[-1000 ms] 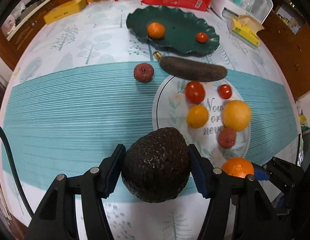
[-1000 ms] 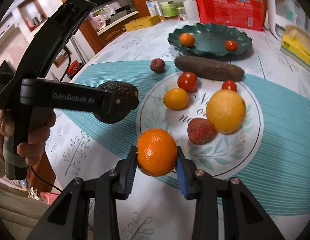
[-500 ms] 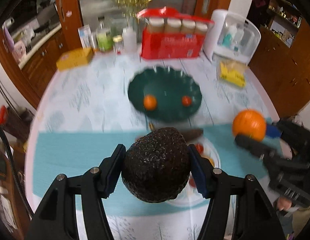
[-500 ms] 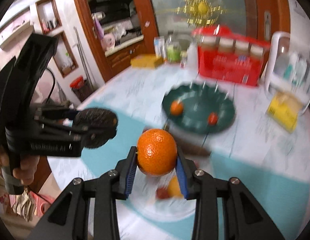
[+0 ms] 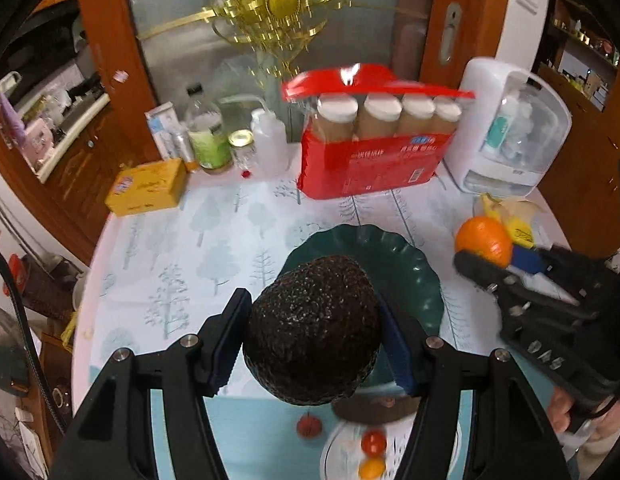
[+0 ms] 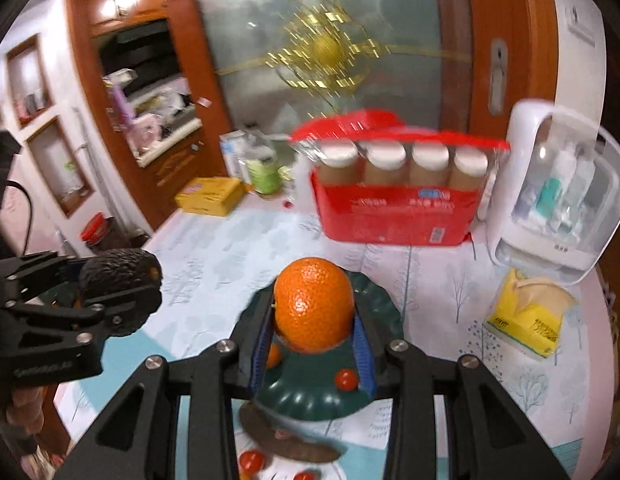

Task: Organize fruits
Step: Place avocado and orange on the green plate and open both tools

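Note:
My left gripper is shut on a dark, bumpy avocado and holds it in the air above the near part of the dark green scalloped plate. My right gripper is shut on an orange and holds it above the same green plate, which has a small orange and a cherry tomato in it. The right gripper with the orange shows at the right of the left wrist view. The left gripper with the avocado shows at the left of the right wrist view.
A brown cucumber-like fruit lies in front of the green plate. A white plate with tomatoes and small fruits, and a lychee, sit near me. A red bottle pack, a white appliance, yellow boxes and bottles stand at the back.
Both grippers have lifted and moved forward from the white plate towards the green plate, each keeping hold of its fruit. The views have tilted up to show the room.

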Demonstrator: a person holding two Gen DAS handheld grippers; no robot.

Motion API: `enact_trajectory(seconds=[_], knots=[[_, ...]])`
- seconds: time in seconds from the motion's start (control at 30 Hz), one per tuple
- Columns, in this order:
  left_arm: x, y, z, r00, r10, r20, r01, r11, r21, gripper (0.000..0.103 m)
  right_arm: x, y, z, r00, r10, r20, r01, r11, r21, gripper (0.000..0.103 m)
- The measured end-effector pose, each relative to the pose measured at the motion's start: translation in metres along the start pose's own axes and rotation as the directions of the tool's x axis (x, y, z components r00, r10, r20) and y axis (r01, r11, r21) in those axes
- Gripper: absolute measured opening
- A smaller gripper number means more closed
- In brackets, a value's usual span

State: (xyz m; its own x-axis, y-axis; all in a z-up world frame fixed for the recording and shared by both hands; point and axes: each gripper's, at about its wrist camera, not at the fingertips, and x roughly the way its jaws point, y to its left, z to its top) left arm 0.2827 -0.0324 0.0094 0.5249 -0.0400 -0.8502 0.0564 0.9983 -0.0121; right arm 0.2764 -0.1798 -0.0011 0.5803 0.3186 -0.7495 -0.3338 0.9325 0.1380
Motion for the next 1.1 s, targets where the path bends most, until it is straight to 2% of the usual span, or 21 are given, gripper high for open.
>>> enact_trajectory(seconds=[0.1, 0.23, 0.47, 0.63, 0.73, 0.8, 0.83, 0.87, 1.0, 1.07, 1.1], knots=[[0.051, -0.001, 0.004, 0.999, -0.013, -0.051, 0.013, 1.0, -0.008, 0.061, 0.046, -0.013, -0.008, 0.997, -0.017, -0.073, 0.021, 0.998, 0.056, 0.037], [0.12, 0.001, -0.007, 0.988, -0.04, -0.151, 0.034, 0.999, -0.036, 0.061, 0.099, -0.033, -0.031, 0.987, -0.012, -0.159, 0.033, 0.991, 0.133, 0.037], [0.189, 0.001, -0.02, 0.971, -0.072, -0.227, 0.063, 0.997, -0.049, 0.061, 0.146, -0.039, -0.057, 0.972, -0.002, -0.235, 0.033, 0.991, 0.13, 0.037], [0.209, 0.003, -0.025, 0.965, -0.086, -0.247, 0.07, 0.995, -0.076, 0.062, 0.158, -0.033, -0.063, 0.97, 0.005, -0.245, 0.019, 0.995, 0.097, 0.038], [0.213, 0.007, -0.027, 0.959, -0.108, -0.262, 0.083, 0.991, -0.104, 0.063, 0.162, -0.028, -0.066, 0.968, -0.019, -0.251, 0.035, 0.998, 0.059, 0.039], [0.214, 0.011, -0.027, 0.953, -0.137, -0.268, 0.104, 0.986, -0.134, 0.072, 0.164, -0.026, -0.068, 0.967, -0.022, -0.255, 0.035, 0.998, 0.045, 0.04], [0.214, 0.013, -0.027, 0.952, -0.149, -0.269, 0.113, 0.983, -0.144, 0.082, 0.164, -0.024, -0.069, 0.967, -0.017, -0.253, 0.028, 0.999, 0.04, 0.04], [0.214, 0.015, -0.028, 0.95, -0.161, -0.266, 0.12, 0.979, -0.162, 0.087, 0.163, -0.024, -0.07, 0.968, -0.014, -0.25, 0.024, 0.999, 0.037, 0.041], [0.206, 0.019, -0.028, 0.95, -0.189, -0.248, 0.136, 0.967, -0.216, 0.089, 0.155, -0.019, -0.069, 0.974, -0.013, -0.228, 0.017, 1.0, 0.016, 0.048], [0.199, 0.018, -0.027, 0.955, -0.181, -0.236, 0.131, 0.968, -0.212, 0.097, 0.15, -0.017, -0.068, 0.976, -0.014, -0.219, 0.016, 1.0, 0.006, 0.049], [0.194, 0.017, -0.026, 0.959, -0.175, -0.223, 0.13, 0.97, -0.204, 0.098, 0.147, -0.016, -0.067, 0.977, -0.015, -0.213, 0.016, 1.0, 0.002, 0.049]])
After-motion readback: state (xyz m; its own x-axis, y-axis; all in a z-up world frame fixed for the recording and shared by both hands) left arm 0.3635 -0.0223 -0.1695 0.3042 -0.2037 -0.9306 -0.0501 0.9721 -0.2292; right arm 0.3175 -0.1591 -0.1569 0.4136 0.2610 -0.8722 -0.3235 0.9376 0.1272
